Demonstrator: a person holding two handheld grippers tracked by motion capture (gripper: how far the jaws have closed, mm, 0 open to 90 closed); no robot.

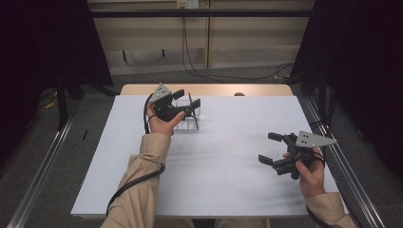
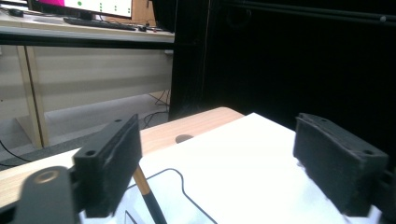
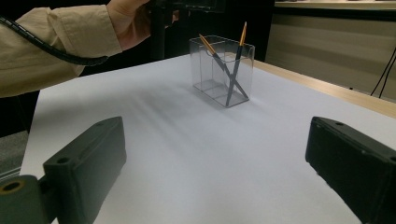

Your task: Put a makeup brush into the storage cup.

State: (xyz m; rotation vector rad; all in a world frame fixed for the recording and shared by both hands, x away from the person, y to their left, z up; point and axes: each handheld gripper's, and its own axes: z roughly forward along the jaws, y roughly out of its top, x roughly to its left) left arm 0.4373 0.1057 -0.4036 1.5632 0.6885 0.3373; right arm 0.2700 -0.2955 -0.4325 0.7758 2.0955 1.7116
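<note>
White table (image 1: 228, 180); spread left gripper (image 1: 187, 100) just above pencils (image 3: 232, 70) in clear box (image 3: 219, 88)

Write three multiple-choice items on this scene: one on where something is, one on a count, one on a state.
1. Where does the clear box stand on the white table?
A. Far part of the table, by the left gripper
B. Near edge, by the right gripper
C. On the floor

2. How many pencils are in the clear box?
A. None
B. Two
C. Five

3. How do the right gripper's jaws stand?
A. Shut on a pencil
B. Shut on the box
C. Open, with nothing between them

Answers:
1 A: the high view shows the box on the far part of the table, at the left gripper.
2 B: the right gripper view shows two pencils crossing inside the box, orange ends up.
3 C: the right gripper view shows its two jaws wide apart over bare table.
</note>
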